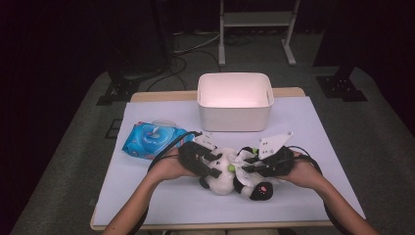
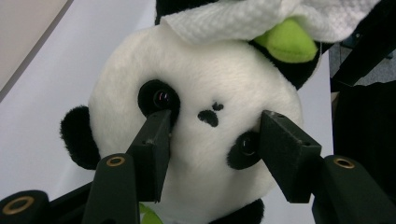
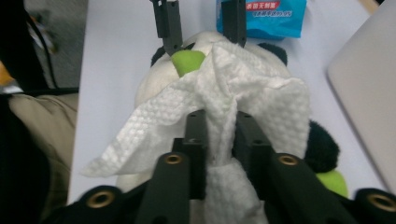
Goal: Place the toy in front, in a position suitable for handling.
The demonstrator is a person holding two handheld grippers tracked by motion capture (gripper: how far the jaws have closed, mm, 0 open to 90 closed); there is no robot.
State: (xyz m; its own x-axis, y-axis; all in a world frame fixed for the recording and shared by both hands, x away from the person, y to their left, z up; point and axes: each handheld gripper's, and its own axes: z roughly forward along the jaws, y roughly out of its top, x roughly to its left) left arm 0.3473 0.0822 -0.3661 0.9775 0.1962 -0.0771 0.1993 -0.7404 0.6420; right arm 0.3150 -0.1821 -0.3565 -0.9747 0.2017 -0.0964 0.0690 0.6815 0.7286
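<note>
Lying at the near middle of the white table: a plush panda, white-faced, black ears and eye patches, green bits at neck and paws. Clamped on its head from both sides, just by the 2 eyes, the left gripper. Pinched tight between the right gripper's jaws, a bunched white wipe draped over the panda's body; weave seen close in the right gripper view. Farther off in the high view: blue wet-wipe pack at left, white bin beyond.
</note>
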